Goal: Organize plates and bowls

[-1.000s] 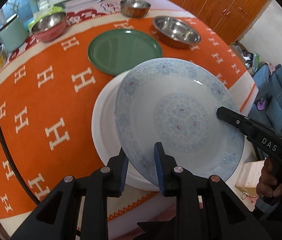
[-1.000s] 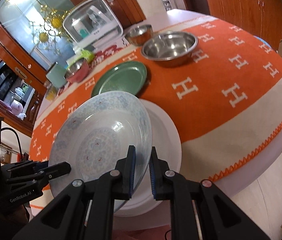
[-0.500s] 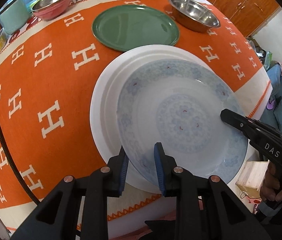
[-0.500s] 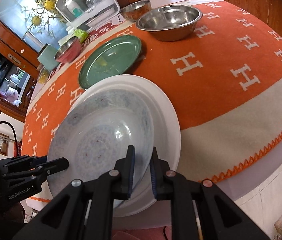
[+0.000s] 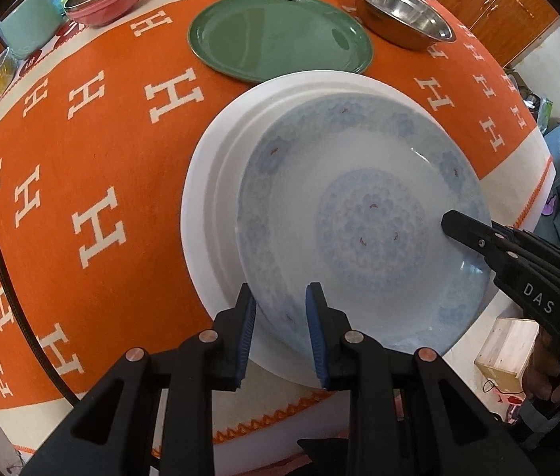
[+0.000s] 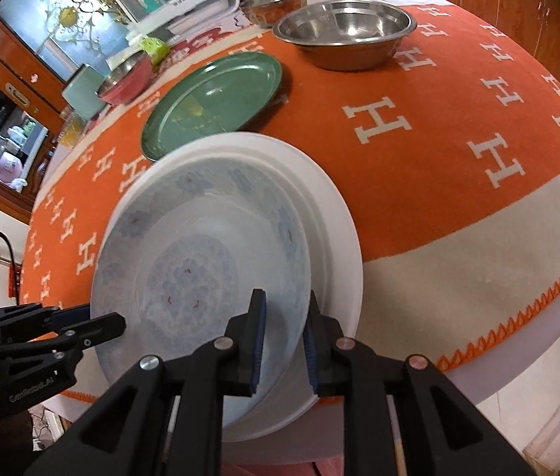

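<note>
Porcelain in pale blue and white, a patterned plate (image 5: 363, 218) sits inside a larger white plate (image 5: 208, 206) near the edge of a round table dressed in an orange cloth (image 5: 93, 150) woven with white H motifs. Two hand-held grippers flank the patterned plate from opposite sides of its near rim. The left gripper (image 5: 280, 317) has its blue-padded fingers (image 5: 247, 317) closed on the rim, one pad under the plate and one over it. The right gripper (image 6: 283, 329) straddles the opposite rim; its jaws have just been opening, and in the right wrist view a gap shows between the outer pad and the plate, so the rim lies between the fingers without being pinched (the inner pad looks close to the surface, though contact cannot be confirmed). The patterned plate lies off centre in the white one, shifted toward the table edge and overhanging the white rim there.

Beyond the stack, a green plate (image 5: 280, 35) rests flat on the cloth, just beside the white plate's far rim. A steel bowl (image 6: 343, 31) stands behind it to the right, a smaller steel bowl (image 6: 272, 2) farther back, and a red bowl (image 5: 101, 0) with a steel interior to the left. A hand (image 5: 553, 373) grips the right tool's handle in the left wrist view.
</note>
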A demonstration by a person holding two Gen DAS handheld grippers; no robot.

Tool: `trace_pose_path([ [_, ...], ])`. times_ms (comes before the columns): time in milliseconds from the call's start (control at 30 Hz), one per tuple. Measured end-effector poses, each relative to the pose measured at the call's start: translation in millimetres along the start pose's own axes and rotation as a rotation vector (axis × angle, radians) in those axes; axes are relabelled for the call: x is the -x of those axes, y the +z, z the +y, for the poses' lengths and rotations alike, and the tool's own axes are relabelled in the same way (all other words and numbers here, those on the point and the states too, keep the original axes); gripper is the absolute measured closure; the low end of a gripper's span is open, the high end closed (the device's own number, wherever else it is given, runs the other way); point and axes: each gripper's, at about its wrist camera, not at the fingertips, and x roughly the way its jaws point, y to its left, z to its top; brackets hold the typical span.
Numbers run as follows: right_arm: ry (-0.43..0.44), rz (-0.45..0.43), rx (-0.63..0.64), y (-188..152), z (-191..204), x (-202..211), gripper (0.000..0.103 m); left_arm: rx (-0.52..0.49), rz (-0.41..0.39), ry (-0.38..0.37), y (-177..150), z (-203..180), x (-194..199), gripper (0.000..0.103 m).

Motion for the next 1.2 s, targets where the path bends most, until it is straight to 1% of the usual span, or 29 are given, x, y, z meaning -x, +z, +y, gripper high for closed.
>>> trace_pose_path([
  [100, 0.000, -0.001, -0.013, -0.4, -0.2, 0.0, 0.083, -0.005, -0.023, 0.001, 0.6, 1.5, 0.2, 0.079],
  [167, 0.006, -0.002, -0.025, -0.7, -0.6, 1.0, 0.081, -0.014, -0.035, 0.001, 1.4, 2.3, 1.1, 0.078],
  [233, 0.019, -0.003, -0.036, -0.9, 0.6, 2.5, 0.073, -0.026, -0.050, -0.004, 1.8, 2.6, 3.3, 0.077],
  [367, 0.007, -0.006, -0.051, -1.8, 4.7, 5.8, 0.067, -0.050, -0.095, -0.023, 1.2, 4.0, 14.7, 0.073],
  [467, 0.001, -0.006, -0.072, -3.0, 6.9, 8.7, 0.060, -0.071, -0.121, -0.032, 0.6, 7.7, 25.5, 0.072],
  [500, -0.015, -0.015, -0.079, -3.9, 8.4, 12.0, 0.056, -0.076, -0.131, -0.041, 0.1, 9.4, 29.8, 0.071],
  [533, -0.028, -0.033, -0.081, -4.5, 9.6, 15.5, 0.050, -0.079, -0.137, -0.048, 0.0, 9.7, 33.4, 0.070],
  [567, -0.042, -0.058, -0.082, -5.1, 11.0, 20.8, 0.047, -0.082, -0.145, -0.055, -0.3, 10.4, 36.9, 0.067],
  [600, -0.052, -0.077, -0.087, -5.2, 12.1, 25.4, 0.042, -0.088, -0.155, -0.060, -0.8, 12.3, 41.4, 0.064],
  [633, -0.063, -0.096, -0.096, -5.1, 13.3, 31.0, 0.039, -0.091, -0.163, -0.065, -3.4, 16.7, 45.4, 0.063],
  [800, -0.089, -0.140, -0.136, -6.6, 18.3, 47.1, 0.038, -0.110, -0.209, -0.091, -11.8, 32.4, 67.0, 0.057],
  [967, -0.106, -0.190, -0.144, -13.3, 32.6, 63.4, 0.038, -0.131, -0.250, -0.113, -16.6, 44.1, 88.6, 0.052],
  [1000, -0.108, -0.199, -0.144, -15.0, 36.1, 65.6, 0.038, -0.132, -0.258, -0.117, -17.3, 45.9, 91.6, 0.050],
  [1133, -0.097, -0.251, -0.140, -22.7, 51.4, 77.7, 0.038, -0.139, -0.306, -0.127, -20.0, 55.4, 107.9, 0.044],
  [1200, -0.092, -0.281, -0.132, -26.2, 57.4, 83.0, 0.038, -0.133, -0.338, -0.131, -21.1, 60.8, 115.3, 0.037],
])
